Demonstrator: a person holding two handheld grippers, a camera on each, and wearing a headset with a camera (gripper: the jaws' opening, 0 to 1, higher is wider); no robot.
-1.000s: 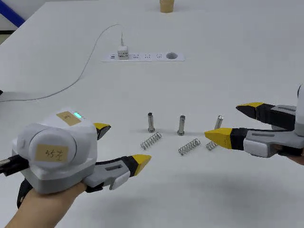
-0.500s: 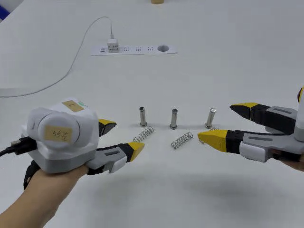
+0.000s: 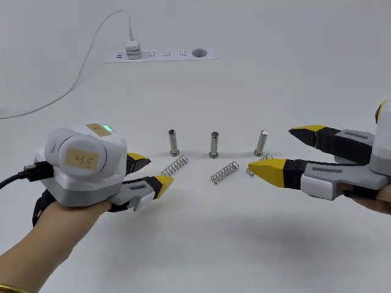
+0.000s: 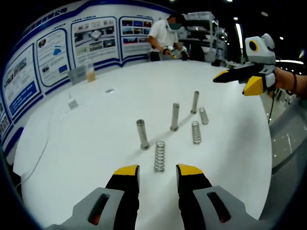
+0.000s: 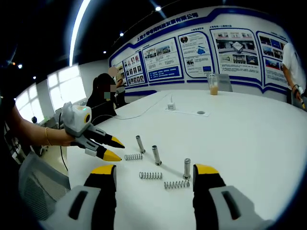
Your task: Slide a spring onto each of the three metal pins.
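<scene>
Three springs (image 3: 225,172) are laid on the desk (image 3: 195,244) before the upright pins (image 3: 214,144), none threaded. The leftmost spring (image 4: 159,156) is found just ahead of the left gripper (image 4: 158,170), lengthwise to its narrowly parted, empty fingers; the right gripper (image 3: 272,148) is held wide, empty

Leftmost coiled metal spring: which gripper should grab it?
Left. The open left gripper points straight at the coiled metal spring lying just beyond its tips; the right gripper hovers at the row's other end.

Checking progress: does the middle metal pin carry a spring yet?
No, bare. The upright silver metal pin stands uncovered; a coiled wire spring lies flat on the white table nearby.
</scene>
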